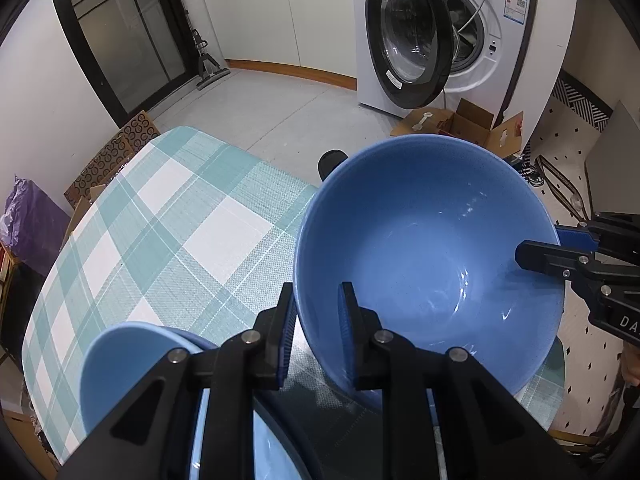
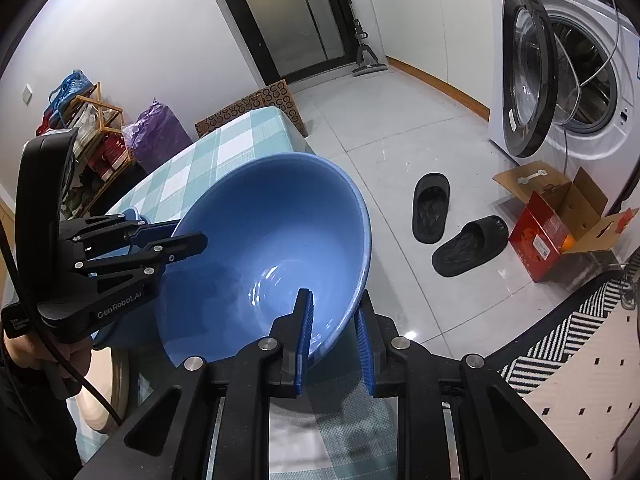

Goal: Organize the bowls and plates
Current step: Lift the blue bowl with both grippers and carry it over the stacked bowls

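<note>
Both grippers are clamped on the same big blue bowl (image 1: 428,256), one on each side of its rim.

Left gripper (image 1: 318,332): jaws pinched on the bowl's near-left rim, one blue pad outside the wall, the other inside. The wall sits right between the pads, touching both. The bowl is tilted, its mouth facing back toward the left wrist camera.

Right gripper (image 2: 334,340): same story on the opposite rim. One pad inside the bowl, one outside, wall clamped between them. In the left wrist view, this gripper comes in from the right edge, one finger over the rim on the inside, the blue pad of the other behind the wall.

In the right wrist view, the left gripper reaches in from the left with a hand (image 2: 60,354) around its grip; cable hangs down past it.

Smaller blue bowl (image 1: 132,372) sits just left of and below the left jaws, touching nothing they hold. It stands on a plate (image 1: 240,452) that is mostly hidden under the gripper body.

The table (image 1: 168,216), with a teal-and-white check cloth, runs ahead and left of the left jaws. Can't tell whether the big bowl's base touches the cloth or is lifted.

Beyond the right jaws on the floor: slippers (image 2: 432,208), open cardboard box (image 2: 560,224), washing machine (image 2: 580,92) with its door open.
</note>
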`<state>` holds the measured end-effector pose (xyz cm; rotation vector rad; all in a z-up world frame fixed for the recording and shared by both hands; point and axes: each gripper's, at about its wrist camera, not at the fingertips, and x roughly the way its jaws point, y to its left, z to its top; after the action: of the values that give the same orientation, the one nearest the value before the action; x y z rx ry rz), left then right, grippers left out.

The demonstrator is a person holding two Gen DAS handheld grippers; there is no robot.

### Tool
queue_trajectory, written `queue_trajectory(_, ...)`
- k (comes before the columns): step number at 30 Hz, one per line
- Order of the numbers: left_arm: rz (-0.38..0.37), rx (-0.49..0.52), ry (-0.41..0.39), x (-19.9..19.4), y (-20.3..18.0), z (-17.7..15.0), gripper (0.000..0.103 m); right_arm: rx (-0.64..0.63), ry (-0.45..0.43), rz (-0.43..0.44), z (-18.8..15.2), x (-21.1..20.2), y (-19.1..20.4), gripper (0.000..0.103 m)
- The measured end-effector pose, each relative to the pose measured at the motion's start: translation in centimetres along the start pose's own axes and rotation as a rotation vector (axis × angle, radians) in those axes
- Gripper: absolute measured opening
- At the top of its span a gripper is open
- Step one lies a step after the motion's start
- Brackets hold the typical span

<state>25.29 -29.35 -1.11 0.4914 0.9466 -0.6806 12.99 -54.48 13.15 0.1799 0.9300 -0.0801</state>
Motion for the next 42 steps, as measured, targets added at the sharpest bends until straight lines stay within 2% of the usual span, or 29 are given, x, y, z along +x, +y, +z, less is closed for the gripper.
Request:
queue_trajectory(14, -0.001, -0.011, -0.036, -1.4, -0.1, 0.1, 0.019, -0.004, -0.025, -0.006, 0.0, -1.2, 0.1, 0.021)
queue_trajectory(42, 0.014, -0.027, -0.168, -7.2, -0.9, 0.5, 0.019, -0.013, -0.132, -0.008, -0.3, -7.2, 1.0, 0.021)
